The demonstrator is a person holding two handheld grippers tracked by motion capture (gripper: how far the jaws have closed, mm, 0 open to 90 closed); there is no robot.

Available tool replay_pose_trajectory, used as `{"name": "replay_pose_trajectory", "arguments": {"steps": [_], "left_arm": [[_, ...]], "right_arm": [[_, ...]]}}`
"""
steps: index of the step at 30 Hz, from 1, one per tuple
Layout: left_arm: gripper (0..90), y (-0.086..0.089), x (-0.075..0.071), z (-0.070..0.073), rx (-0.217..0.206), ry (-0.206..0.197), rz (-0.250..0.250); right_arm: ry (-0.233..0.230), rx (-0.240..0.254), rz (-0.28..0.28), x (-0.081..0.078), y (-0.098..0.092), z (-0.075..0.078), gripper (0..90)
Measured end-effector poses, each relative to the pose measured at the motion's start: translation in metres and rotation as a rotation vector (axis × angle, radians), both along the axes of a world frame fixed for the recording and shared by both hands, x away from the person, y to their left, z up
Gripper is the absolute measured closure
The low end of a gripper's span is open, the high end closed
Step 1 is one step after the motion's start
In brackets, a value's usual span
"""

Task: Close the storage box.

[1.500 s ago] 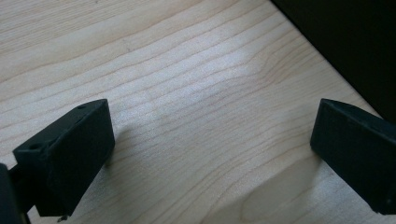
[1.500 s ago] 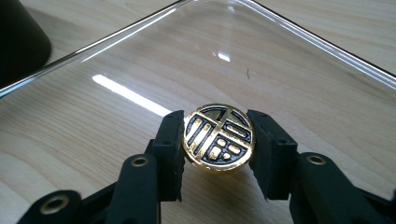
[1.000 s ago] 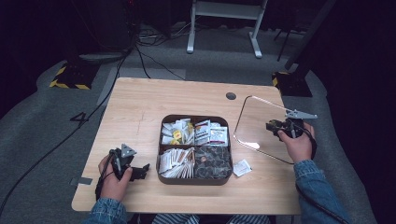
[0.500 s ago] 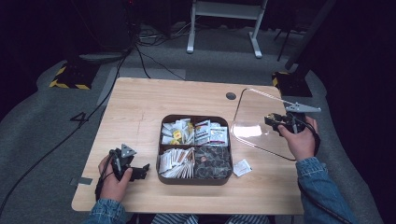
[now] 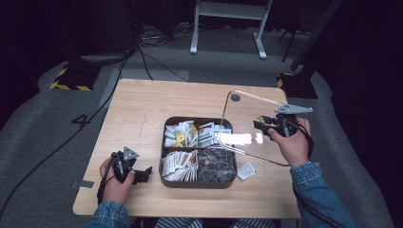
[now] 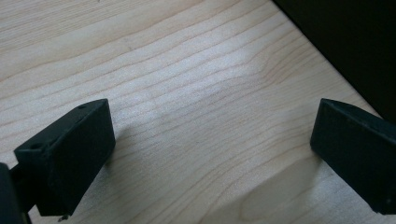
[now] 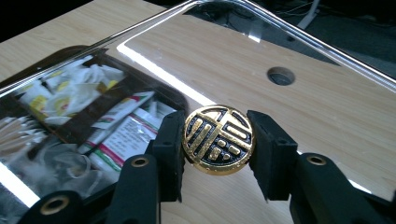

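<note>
Above the table's right side, the right gripper (image 5: pixel 264 127) clamps the gold knob (image 7: pixel 218 139) of a clear lid (image 5: pixel 247 126) (its glass hard to trace), tilted beside the sachet tray (image 5: pixel 199 181). Left gripper (image 5: pixel 145 175) rests wide open, empty.

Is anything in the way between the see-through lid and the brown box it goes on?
Nothing visible blocks it. The right gripper holds the clear lid by its gold knob, tilted in the air by the compartment box. Only open air lies between them. One small packet lies on the table beside the box, not on it.
</note>
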State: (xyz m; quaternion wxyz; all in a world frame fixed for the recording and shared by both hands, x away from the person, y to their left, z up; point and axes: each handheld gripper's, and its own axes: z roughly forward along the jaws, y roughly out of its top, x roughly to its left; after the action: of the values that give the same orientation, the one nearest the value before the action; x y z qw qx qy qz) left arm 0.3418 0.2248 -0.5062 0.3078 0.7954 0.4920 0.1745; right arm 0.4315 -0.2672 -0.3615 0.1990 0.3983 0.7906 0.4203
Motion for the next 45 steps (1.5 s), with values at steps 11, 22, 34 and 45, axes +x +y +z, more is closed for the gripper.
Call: {"name": "replay_pose_trajectory", "arguments": {"steps": [11, 22, 34, 45], "left_arm": [[0.1, 0.0, 0.0, 0.0, 0.0, 0.0, 0.0], [0.0, -0.001, 0.001, 0.0, -0.002, 0.0, 0.007], [0.1, -0.001, 0.002, 0.0, 0.0, -0.001, 0.007], [0.1, -0.001, 0.002, 0.0, 0.001, -0.001, 0.008]], "right_arm": [[0.008, -0.012, 0.08, -0.007, 0.05, 0.007, 58.9], [0.026, -0.014, 0.136, -0.011, 0.085, 0.003, 58.9], [0.056, -0.023, 0.207, -0.012, 0.126, -0.015, 58.9], [0.082, -0.047, 0.23, -0.014, 0.154, -0.034, 58.9]]}}
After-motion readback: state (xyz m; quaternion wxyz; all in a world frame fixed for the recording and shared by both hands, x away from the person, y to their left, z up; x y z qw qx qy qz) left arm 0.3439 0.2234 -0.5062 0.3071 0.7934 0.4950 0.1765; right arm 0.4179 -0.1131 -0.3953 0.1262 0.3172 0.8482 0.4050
